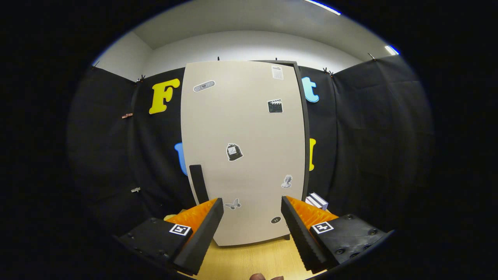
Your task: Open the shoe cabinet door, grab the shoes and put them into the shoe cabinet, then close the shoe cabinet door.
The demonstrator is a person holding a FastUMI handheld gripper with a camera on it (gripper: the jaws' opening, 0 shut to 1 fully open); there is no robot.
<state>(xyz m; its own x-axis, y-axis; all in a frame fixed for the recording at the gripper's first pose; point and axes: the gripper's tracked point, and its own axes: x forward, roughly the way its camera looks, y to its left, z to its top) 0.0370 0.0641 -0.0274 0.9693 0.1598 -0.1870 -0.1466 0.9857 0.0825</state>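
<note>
The gripper (252,217) is released: its two fingers stand wide apart with nothing between them, held level above a wooden floor (253,260). A small part of a person's hand (266,277) shows just behind the fingers, low against that floor.

Just ahead of the fingers stands the shoe cabinet (243,155), upright on the floor. Its pale door (249,128) sits flush against the dark cabinet frame (305,132) along the right edge, so the door is judged closed. A dark vertical handle (198,182) is fixed near the door's lower left edge, just beyond the left finger. Several stickers (234,151) are scattered over the door face.

Task status, as a judgement: either the door has not yet been opened, or it has already been closed again; this view cannot settle which. The shoes cannot be located here; a yellowish patch beside the left finger is too hidden to identify.

To the right of the cabinet's base, beyond the right finger, a small stack of white boxes (317,200) rests on the floor. It stands clear of the handle side and is unlikely to obstruct the door.

Behind everything hangs the black cloth wall (369,136).
</note>
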